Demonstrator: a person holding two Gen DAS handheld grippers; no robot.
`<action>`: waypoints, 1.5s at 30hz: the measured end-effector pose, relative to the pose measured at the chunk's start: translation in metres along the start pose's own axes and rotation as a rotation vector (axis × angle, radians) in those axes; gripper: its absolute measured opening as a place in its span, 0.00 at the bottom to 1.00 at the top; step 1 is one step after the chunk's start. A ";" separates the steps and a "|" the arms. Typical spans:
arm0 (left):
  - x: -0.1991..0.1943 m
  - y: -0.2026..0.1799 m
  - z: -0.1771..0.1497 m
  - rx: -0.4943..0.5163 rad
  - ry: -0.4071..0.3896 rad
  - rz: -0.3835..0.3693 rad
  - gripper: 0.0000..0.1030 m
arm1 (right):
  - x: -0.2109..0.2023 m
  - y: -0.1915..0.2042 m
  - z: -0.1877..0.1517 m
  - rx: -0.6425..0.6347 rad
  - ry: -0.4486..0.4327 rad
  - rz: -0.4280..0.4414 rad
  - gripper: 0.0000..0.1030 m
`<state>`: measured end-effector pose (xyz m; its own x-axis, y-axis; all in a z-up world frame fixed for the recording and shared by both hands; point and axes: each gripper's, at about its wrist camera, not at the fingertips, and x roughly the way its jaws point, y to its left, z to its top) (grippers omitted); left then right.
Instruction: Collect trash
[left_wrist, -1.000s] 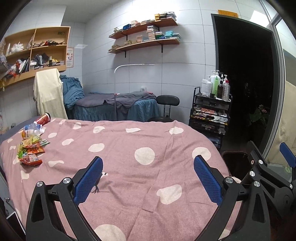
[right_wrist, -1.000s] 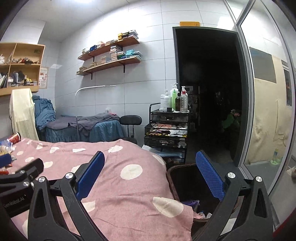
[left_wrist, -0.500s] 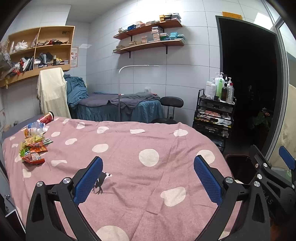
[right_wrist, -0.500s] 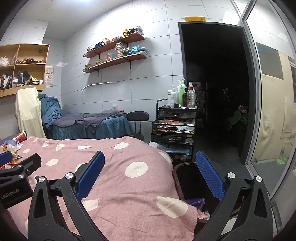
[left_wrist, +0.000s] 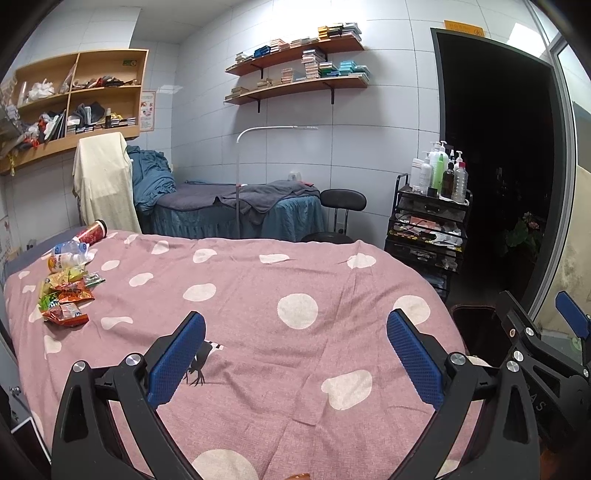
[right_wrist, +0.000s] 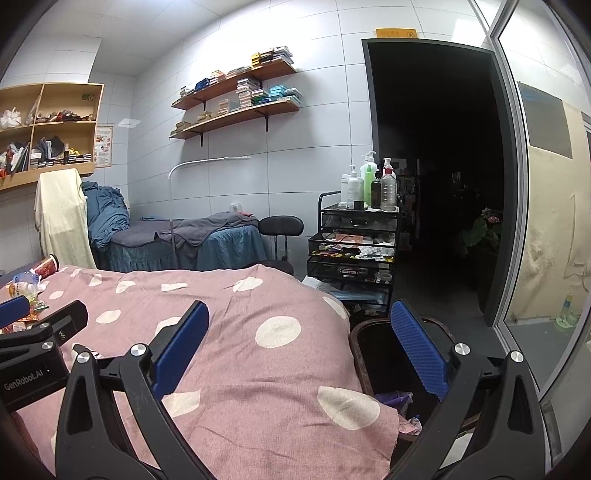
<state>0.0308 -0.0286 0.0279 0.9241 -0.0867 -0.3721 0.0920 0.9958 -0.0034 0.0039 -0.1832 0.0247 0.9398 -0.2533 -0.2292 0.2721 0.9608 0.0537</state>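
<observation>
Left hand-held gripper (left_wrist: 295, 354): jaws wide apart, empty, hovering over the pink dotted bedspread (left_wrist: 258, 295).
Right hand-held gripper (right_wrist: 299, 350): jaws wide apart, empty, straddling the bed edge and the bin mouth.
Trash pile (left_wrist: 64, 295): snack wrappers, well ahead and to the left of the left hand-held gripper, near the far left side of the bed.
Plastic bottle (left_wrist: 68, 255): lying on its side just beyond the wrappers.
Red cup (left_wrist: 93, 232): lying tipped over at the far end of the pile, farthest from both grippers.
Trash bin (right_wrist: 373, 350): dark, open-topped, on the floor directly ahead of and below the right hand-held gripper; some waste visible inside.
Step in hand (judged): reach toward the pile for a first pick; nothing yet grasped.
Approach: swing left and forward, descend with jaws kept apart until one wrapper sits between the pads.
Grip: close on a raised edge of a single wrapper, not flat foil; avoid pinching bedspread fabric.
Order: nearest wrapper first, bottle and cup later.
Risk: crinkled foil may slip; soft bedding may give under pressure.
</observation>
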 end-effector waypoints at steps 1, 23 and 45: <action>0.000 0.000 0.000 0.000 0.000 0.000 0.95 | 0.000 0.000 0.000 0.000 0.000 0.000 0.95; 0.000 0.000 0.000 -0.007 0.003 0.005 0.95 | 0.003 -0.004 -0.001 0.008 0.005 -0.004 0.95; 0.000 -0.004 -0.003 -0.013 0.010 -0.006 0.95 | 0.004 -0.005 -0.001 0.008 0.008 -0.007 0.95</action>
<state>0.0295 -0.0322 0.0246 0.9197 -0.0928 -0.3816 0.0932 0.9955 -0.0175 0.0057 -0.1886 0.0226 0.9363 -0.2590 -0.2370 0.2801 0.9581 0.0594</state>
